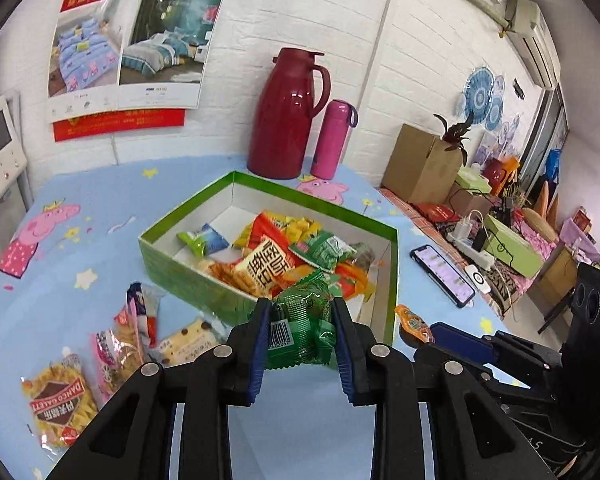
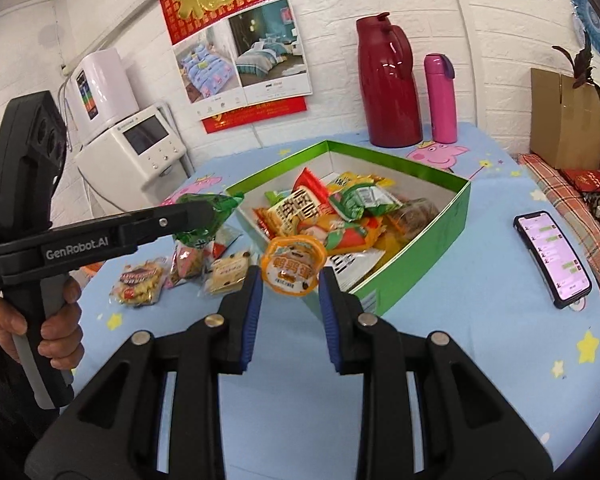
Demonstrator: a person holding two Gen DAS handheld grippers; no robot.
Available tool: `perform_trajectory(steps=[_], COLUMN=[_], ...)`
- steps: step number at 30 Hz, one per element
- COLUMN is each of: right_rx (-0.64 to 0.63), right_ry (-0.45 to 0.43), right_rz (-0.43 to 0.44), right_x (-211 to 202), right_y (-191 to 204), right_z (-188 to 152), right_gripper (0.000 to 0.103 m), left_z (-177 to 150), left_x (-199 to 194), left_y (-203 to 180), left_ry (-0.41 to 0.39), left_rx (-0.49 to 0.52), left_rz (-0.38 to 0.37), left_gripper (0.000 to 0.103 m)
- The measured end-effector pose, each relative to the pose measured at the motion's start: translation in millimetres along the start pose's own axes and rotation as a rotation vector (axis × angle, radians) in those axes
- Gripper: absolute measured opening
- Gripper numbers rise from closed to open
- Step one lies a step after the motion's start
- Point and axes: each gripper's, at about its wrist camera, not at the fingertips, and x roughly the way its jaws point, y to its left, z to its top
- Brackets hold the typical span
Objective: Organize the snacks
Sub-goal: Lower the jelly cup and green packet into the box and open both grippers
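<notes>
While a green snack packet is clamped between the blue pads of the left gripper, just outside the near wall of the green box, a round orange-lidded snack cup is pinched by the right gripper at the box's near corner; loose packets are heaped inside the box, and three more packets are seen on the blue tablecloth left of it
</notes>
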Motion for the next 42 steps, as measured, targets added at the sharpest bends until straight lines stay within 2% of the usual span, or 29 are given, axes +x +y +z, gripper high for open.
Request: perform_trajectory(steps=[9,19,21,22,23,24,26,28,33,37,42], right_rx=[0.049,0.056,0.044,0.037,0.027,0.017,0.009,0.018,0.018,0.005,-0.025], right_ry=[-0.02,0.006,0.005,0.0,-0.009,-0.013,-0.013,-0.014,-0.011,-0.027,-0.038], right_rz=[-0.064,-0.086,-0.09,-0.099,-0.107,-0.112,-0.119,-0.118,-0.107,-0.091,-0.076], right_x=[31.4,70.7,73.4,73.6,73.2,73.3,73.1,72.8,67.1,56.1,42.0], right_y=[-39.8,-67.0,-67.8,-66.8,-65.5,-64.5,-63.6,-63.2,-55.2,-41.0,-20.4], right_z=[29.6,37.6,35.8,34.5,33.0,32.7,32.3,32.1,30.5,28.5,24.4], right_gripper=[0.031,0.032,0.048,0.062,0.069,0.07,0.075,0.081,0.083,0.095,0.096], left_z=[26.8,35.6,35.5,35.1,33.9,32.6,30.7,30.0,26.4,22.1,15.0], left_x=[50.3,93.5,97.5,98.4,97.7,95.8,91.9,89.4,75.1,59.4,35.1], left_y=[-8.5,1.6,3.9,5.6,8.0,9.8,13.6,17.3,24.6,26.5,28.1], left_ry=[0.009,0.045,0.04,0.036,0.023,0.003,-0.028,-0.023,-0.033,-0.046,-0.064], left_rx=[0.041,0.038,0.035,0.03,0.018,0.006,-0.009,-0.017,-0.036,-0.045,-0.046], left_rz=[0.102,0.142,0.16,0.164,0.18,0.2,0.222,0.232,0.246,0.255,0.26], left_gripper=[0.03,0.032,0.045,0.068,0.087,0.091,0.096,0.098,0.098,0.099,0.099])
